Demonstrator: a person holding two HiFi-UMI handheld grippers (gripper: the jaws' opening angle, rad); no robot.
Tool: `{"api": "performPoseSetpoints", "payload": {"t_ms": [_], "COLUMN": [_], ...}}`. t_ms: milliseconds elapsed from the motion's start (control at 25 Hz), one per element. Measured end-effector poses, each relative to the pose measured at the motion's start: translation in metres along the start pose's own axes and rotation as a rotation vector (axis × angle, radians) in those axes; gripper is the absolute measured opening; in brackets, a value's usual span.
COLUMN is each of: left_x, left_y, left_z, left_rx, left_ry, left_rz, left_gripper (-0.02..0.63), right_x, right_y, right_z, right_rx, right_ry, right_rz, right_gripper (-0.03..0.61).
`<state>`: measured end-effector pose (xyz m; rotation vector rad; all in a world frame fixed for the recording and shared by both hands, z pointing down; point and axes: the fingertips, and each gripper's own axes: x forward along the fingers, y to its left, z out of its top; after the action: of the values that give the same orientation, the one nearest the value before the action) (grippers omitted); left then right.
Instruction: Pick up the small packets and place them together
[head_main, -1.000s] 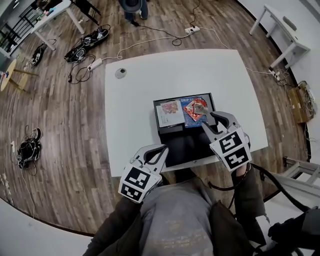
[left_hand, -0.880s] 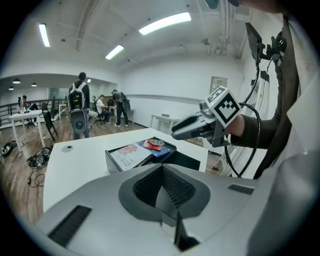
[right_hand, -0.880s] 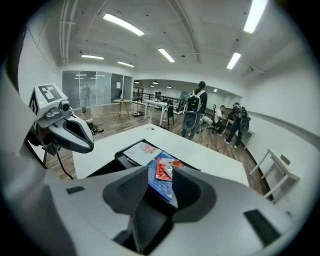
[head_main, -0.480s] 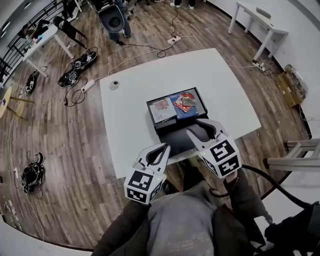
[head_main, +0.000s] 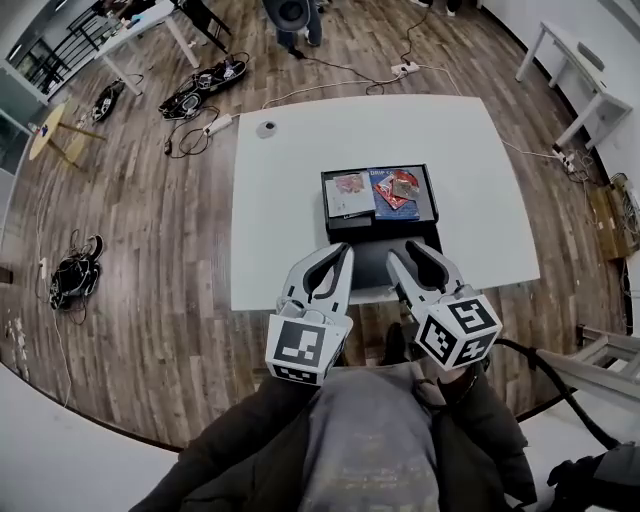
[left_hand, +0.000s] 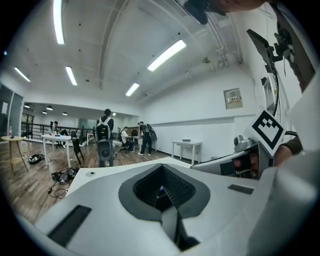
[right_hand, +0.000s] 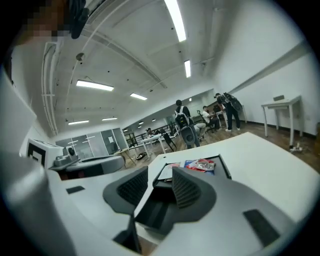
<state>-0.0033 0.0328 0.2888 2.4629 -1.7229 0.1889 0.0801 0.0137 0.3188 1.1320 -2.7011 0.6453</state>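
A black tray (head_main: 430, 192) sits on the white table (head_main: 290, 200) and holds the small packets. Side by side in it lie a white packet (head_main: 348, 193) and a blue one (head_main: 386, 194), with a small red and clear packet (head_main: 402, 186) on top of the blue. Both grippers hover at the table's near edge, short of the tray. My left gripper (head_main: 340, 252) has its jaws together and empty; the left gripper view (left_hand: 161, 170) shows the pads meeting. My right gripper (head_main: 405, 252) is open with nothing in it, and past its jaws (right_hand: 160, 172) I see the tray (right_hand: 226, 169) and packets (right_hand: 202, 164).
A black flap (head_main: 372, 262) lies in front of the tray, under the gripper tips. A small round grey object (head_main: 266, 128) sits at the table's far left. Cables and power strips (head_main: 205, 85) lie on the wooden floor, with other white tables (head_main: 570, 70) and people farther off.
My right gripper has drawn back from beside the tray to the table's near edge. The left gripper has come forward and inward, so the two now sit close together. Neither has taken hold of anything.
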Motion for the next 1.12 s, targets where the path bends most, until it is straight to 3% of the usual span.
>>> {"api": "performPoseSetpoints", "payload": {"t_ms": [200, 360, 800, 1120], "left_x": [0.011, 0.014, 0.018, 0.023], "left_y": [-0.011, -0.012, -0.015, -0.012], "left_z": [0.002, 0.016, 0.012, 0.002], "left_rx": [-0.016, 0.029, 0.025, 0.016], "left_ry": [-0.003, -0.037, -0.008, 0.0], "left_rz": [0.055, 0.101, 0.095, 0.095], "left_gripper": [0.002, 0.002, 0.002, 0.002], "right_x": [-0.005, -0.008, -0.009, 0.003], "right_y": [-0.011, -0.016, -0.01, -0.011], "right_z": [0.006, 0.016, 0.02, 0.013], "right_rx": [-0.058, -0.098, -0.142, -0.174], "right_ry": [-0.003, -0.013, -0.037, -0.042], "right_rz": [0.019, 0.027, 0.056, 0.07], "right_gripper": [0.152, 0.152, 0.15, 0.101]}}
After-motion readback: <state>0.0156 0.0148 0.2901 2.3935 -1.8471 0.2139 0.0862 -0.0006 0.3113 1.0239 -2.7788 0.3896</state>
